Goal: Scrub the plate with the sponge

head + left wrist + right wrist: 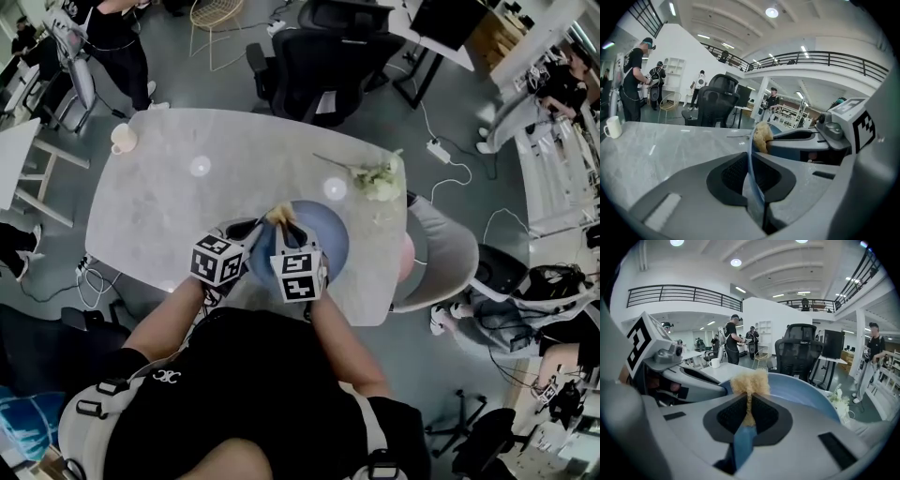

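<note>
A blue plate point(328, 239) is at the near edge of the grey table point(169, 206), with its left rim raised. My left gripper point(255, 230) is shut on that rim, which runs edge-on between its pads point(736, 173) in the left gripper view. My right gripper point(286, 225) is shut on a tan sponge point(750, 382), whose frayed top sticks out beyond the jaws. The sponge point(762, 137) rests against the plate's inner face point(806, 392), close to the left gripper. The two grippers are side by side, almost touching.
A white mug point(123, 139) stands at the table's far left corner. A sprig of white flowers point(377, 178) lies at the far right, beyond the plate. A black office chair point(319, 66) is behind the table and a grey chair point(450, 253) at its right. People stand at the far left.
</note>
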`<state>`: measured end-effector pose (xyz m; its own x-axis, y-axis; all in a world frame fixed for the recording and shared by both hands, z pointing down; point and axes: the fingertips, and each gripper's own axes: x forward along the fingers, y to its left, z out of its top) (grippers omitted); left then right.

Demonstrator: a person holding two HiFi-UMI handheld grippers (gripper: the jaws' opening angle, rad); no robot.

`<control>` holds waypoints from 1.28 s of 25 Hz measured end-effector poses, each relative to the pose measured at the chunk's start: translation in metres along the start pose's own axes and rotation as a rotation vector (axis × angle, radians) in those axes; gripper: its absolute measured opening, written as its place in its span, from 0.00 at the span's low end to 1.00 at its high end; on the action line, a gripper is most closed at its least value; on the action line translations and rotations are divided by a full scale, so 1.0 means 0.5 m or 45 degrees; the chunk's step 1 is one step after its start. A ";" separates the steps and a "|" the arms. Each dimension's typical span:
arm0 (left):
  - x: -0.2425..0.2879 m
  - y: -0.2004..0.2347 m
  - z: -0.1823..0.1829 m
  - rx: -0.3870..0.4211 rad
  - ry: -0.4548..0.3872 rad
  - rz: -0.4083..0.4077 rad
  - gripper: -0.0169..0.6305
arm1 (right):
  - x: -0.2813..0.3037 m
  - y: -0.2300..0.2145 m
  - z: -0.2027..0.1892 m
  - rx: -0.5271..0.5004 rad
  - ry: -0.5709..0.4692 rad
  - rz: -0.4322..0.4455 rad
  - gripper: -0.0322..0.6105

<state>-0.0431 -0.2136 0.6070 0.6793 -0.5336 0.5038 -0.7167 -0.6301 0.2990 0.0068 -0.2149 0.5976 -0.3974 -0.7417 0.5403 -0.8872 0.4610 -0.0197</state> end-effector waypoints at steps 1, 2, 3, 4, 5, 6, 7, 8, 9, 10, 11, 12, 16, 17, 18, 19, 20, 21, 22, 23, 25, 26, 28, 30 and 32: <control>0.000 -0.003 -0.001 0.012 0.002 0.000 0.06 | -0.004 -0.005 -0.001 0.015 0.008 -0.010 0.10; 0.001 -0.006 -0.001 0.018 0.003 -0.002 0.06 | -0.006 -0.011 -0.003 0.030 0.013 -0.018 0.10; 0.002 -0.008 -0.001 0.021 0.002 -0.004 0.06 | -0.008 -0.017 -0.005 0.045 0.017 -0.027 0.10; 0.003 -0.010 0.000 0.023 0.001 -0.007 0.06 | -0.009 -0.024 -0.006 0.060 0.020 -0.035 0.10; 0.003 -0.011 0.002 0.028 -0.002 -0.009 0.06 | -0.009 -0.031 -0.007 0.075 0.023 -0.042 0.10; 0.002 -0.012 0.004 0.035 -0.006 -0.010 0.07 | -0.010 -0.037 -0.007 0.090 0.025 -0.047 0.10; 0.001 -0.013 0.006 0.040 -0.011 -0.012 0.07 | -0.012 -0.043 -0.007 0.105 0.025 -0.052 0.10; -0.001 -0.014 0.008 0.042 -0.015 -0.015 0.07 | -0.014 -0.050 -0.008 0.120 0.024 -0.059 0.10; -0.003 -0.015 0.009 0.039 -0.021 -0.020 0.07 | -0.016 -0.057 -0.009 0.135 0.022 -0.069 0.10; -0.005 -0.016 0.010 0.033 -0.026 -0.025 0.07 | -0.018 -0.065 -0.011 0.151 0.021 -0.082 0.10; -0.007 -0.016 0.010 0.027 -0.028 -0.028 0.08 | -0.020 -0.074 -0.015 0.170 0.020 -0.096 0.10; -0.009 -0.015 0.009 0.023 -0.029 -0.030 0.08 | -0.022 -0.083 -0.018 0.189 0.020 -0.109 0.10; -0.013 -0.008 0.010 0.010 -0.040 -0.024 0.08 | -0.029 -0.118 -0.031 0.254 0.034 -0.152 0.10; -0.013 -0.005 0.009 0.005 -0.045 -0.022 0.08 | -0.030 -0.128 -0.036 0.263 0.037 -0.164 0.10; -0.012 -0.003 0.009 -0.002 -0.049 -0.021 0.08 | -0.032 -0.137 -0.040 0.271 0.039 -0.174 0.10; -0.013 -0.001 0.008 -0.012 -0.053 -0.019 0.08 | -0.034 -0.145 -0.046 0.279 0.043 -0.185 0.10; -0.015 0.002 0.007 -0.022 -0.056 -0.017 0.08 | -0.037 -0.151 -0.051 0.289 0.048 -0.195 0.10; -0.019 0.005 0.006 -0.032 -0.061 -0.014 0.08 | -0.040 -0.156 -0.056 0.298 0.055 -0.205 0.11; -0.024 0.008 0.006 -0.043 -0.065 -0.011 0.08 | -0.042 -0.158 -0.062 0.307 0.061 -0.213 0.10; -0.029 0.012 0.006 -0.056 -0.071 -0.007 0.08 | -0.044 -0.160 -0.067 0.314 0.068 -0.219 0.11; -0.035 0.021 0.009 -0.086 -0.084 -0.002 0.08 | -0.047 -0.166 -0.077 0.323 0.079 -0.232 0.10; -0.037 0.026 0.012 -0.105 -0.091 0.001 0.08 | -0.048 -0.171 -0.082 0.327 0.085 -0.239 0.11; -0.040 0.040 0.015 -0.155 -0.107 0.016 0.08 | -0.051 -0.180 -0.093 0.340 0.101 -0.249 0.11; -0.044 0.058 0.016 -0.229 -0.125 0.038 0.08 | -0.053 -0.182 -0.109 0.362 0.123 -0.249 0.10; -0.048 0.073 0.013 -0.303 -0.138 0.053 0.08 | -0.053 -0.173 -0.131 0.389 0.154 -0.232 0.10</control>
<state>-0.0845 -0.2276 0.6004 0.6520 -0.6220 0.4336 -0.7528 -0.4625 0.4684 0.1093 -0.2032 0.6403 -0.2124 -0.7269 0.6531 -0.9770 0.1467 -0.1544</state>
